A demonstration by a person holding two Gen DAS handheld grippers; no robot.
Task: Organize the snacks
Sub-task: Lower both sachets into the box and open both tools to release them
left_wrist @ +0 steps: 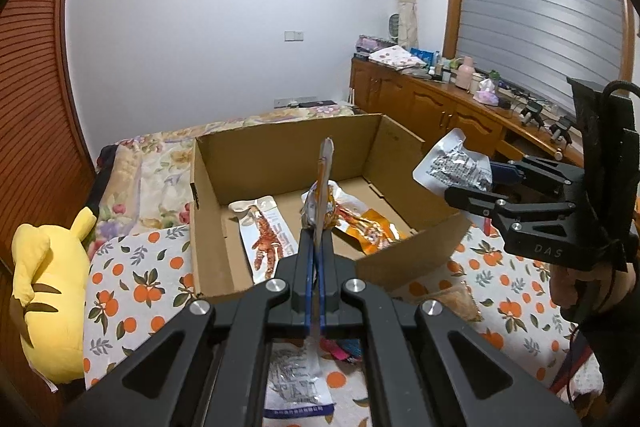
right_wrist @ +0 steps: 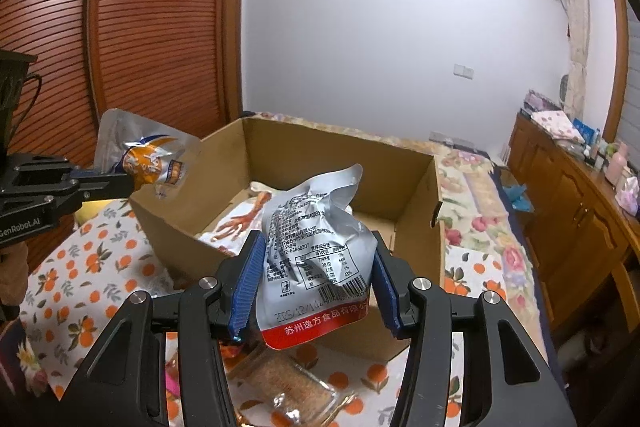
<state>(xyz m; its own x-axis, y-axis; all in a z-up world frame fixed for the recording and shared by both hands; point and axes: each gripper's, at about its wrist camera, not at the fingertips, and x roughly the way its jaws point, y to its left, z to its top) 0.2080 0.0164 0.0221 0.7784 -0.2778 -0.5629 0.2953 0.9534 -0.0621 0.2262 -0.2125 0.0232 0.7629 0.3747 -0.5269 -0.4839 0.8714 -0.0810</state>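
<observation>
An open cardboard box (left_wrist: 280,147) (right_wrist: 416,187) stands on the bed. Inside lie a white chicken-feet packet (left_wrist: 264,239) (right_wrist: 236,223) and an orange one (left_wrist: 368,227). My left gripper (left_wrist: 318,247) is shut on an orange-and-silver snack pouch (left_wrist: 324,179), held edge-on above the box's near wall; in the right wrist view this pouch (right_wrist: 148,155) hangs at the box's left corner. My right gripper (right_wrist: 316,275) is shut on a silver snack pouch (right_wrist: 316,247) with a red bottom strip, just before the box's near wall; it also shows in the left wrist view (left_wrist: 452,167), right of the box.
An orange-print cloth (left_wrist: 132,279) covers the bed. On it lie a clear packet of brown snack (right_wrist: 288,387), a white packet (left_wrist: 296,383) and a pink wrapper (left_wrist: 340,347). A yellow plush toy (left_wrist: 44,291) sits left. A wooden cabinet (left_wrist: 440,107) runs along the right.
</observation>
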